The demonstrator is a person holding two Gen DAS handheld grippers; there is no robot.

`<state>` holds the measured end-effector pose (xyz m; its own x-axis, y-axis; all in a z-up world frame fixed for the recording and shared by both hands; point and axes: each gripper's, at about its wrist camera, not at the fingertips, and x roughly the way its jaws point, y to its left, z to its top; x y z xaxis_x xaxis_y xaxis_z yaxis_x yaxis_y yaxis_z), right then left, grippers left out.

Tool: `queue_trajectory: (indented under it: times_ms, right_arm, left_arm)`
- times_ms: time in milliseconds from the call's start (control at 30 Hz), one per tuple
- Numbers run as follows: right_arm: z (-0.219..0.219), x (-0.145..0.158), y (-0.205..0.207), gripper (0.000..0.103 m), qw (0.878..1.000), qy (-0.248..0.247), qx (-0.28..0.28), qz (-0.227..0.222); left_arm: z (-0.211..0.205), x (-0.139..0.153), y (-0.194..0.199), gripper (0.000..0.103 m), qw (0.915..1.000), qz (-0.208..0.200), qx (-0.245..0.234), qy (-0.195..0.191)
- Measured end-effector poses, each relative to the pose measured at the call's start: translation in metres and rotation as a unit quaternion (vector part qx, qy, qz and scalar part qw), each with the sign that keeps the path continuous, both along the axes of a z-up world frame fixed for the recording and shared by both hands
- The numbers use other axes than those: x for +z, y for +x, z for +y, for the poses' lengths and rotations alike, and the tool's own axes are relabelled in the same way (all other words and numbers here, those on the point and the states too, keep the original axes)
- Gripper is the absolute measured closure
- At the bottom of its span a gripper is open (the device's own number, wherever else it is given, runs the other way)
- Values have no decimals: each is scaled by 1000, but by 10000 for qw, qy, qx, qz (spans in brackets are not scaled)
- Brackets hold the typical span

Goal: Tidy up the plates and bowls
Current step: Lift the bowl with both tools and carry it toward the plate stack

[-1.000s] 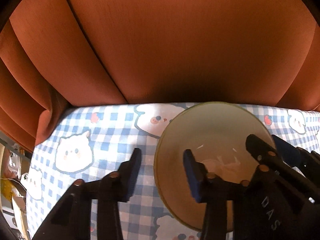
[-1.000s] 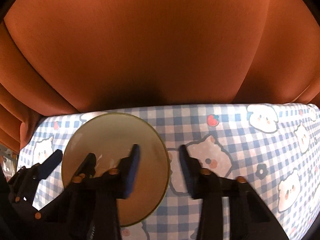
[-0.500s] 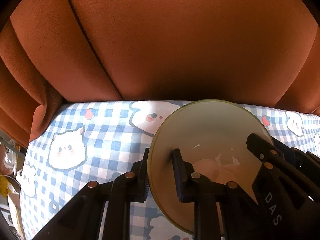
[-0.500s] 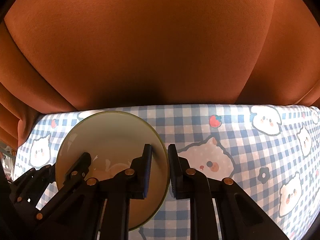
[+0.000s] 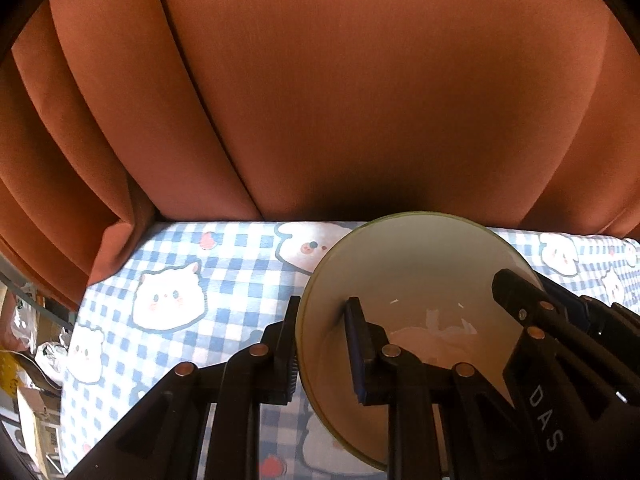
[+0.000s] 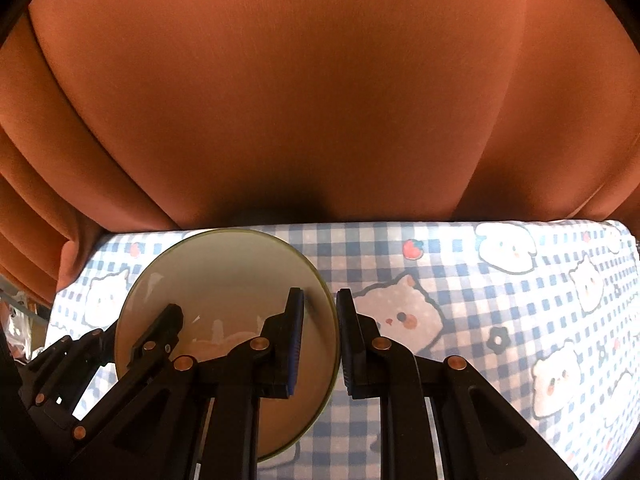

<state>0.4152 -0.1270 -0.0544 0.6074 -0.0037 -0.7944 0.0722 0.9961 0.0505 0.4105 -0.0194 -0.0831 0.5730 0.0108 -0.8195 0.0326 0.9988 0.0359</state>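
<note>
We have the bowl pinched at opposite rim edges, left tongs and right tongs each clamped on its wall, over the checked counter. Placing it remains. The curtain hangs close behind; open counter lies to the right.
</note>
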Motion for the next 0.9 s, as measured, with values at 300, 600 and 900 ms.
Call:
queue_trajectory:
  times_ms: [300, 600, 900]
  right_arm:
    - [2, 43, -52, 83, 9997, -38, -37, -242]
    - [7, 73, -113, 83, 9990, -36, -50, -434]
    - [5, 86, -180, 83, 9982, 60, -111, -588]
  left_arm:
    - [5, 43, -46, 85, 9997, -239, -39, -64]
    - [8, 73, -98, 85, 9991, -426, -41, -84]
    - [4, 90, -152, 84, 9983, -568, -120, 17]
